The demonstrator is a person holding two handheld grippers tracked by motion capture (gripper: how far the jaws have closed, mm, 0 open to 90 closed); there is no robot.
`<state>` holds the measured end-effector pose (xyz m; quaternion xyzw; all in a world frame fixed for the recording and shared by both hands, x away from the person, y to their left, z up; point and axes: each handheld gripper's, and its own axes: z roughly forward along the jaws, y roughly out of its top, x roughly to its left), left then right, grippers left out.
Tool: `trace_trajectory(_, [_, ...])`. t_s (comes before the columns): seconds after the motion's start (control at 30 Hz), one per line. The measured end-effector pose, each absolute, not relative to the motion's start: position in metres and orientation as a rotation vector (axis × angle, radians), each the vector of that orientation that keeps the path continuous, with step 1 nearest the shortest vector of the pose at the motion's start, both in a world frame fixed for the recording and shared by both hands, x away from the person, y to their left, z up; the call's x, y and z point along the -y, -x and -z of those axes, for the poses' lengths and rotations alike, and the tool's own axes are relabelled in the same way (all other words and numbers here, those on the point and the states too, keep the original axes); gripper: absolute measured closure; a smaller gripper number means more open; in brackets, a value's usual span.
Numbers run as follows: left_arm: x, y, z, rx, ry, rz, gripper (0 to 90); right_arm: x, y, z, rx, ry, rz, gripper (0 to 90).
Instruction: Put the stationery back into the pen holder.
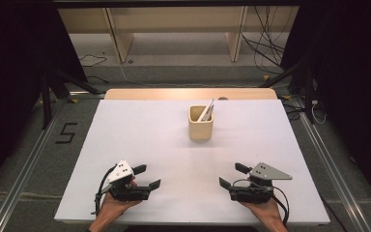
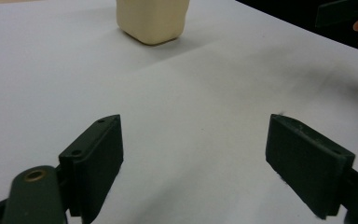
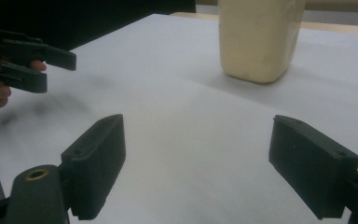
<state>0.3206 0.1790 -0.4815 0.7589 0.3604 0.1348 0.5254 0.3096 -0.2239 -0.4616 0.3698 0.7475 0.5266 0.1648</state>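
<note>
Floor mark (image 1: 66, 133) — "5"

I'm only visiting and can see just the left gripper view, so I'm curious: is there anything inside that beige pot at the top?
Observer: Yes. The high view shows the beige pen holder from above, with a couple of thin white sticks, perhaps pens, leaning towards its far right corner.
Visitor: And the other claw, whose tip I glimpse at the upper right?
Observer: The right claw is open with nothing between its jaws, down by the near edge of the white table.
</note>
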Motion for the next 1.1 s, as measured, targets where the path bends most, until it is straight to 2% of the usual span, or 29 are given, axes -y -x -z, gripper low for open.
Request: trace_trajectory(1.1, [-0.1779,-0.3191,0.4826,-0.858,-1.813,-0.311,18.8,0.23,-0.3031,0.4688,-2.129,-1.07,-1.476,18.2])
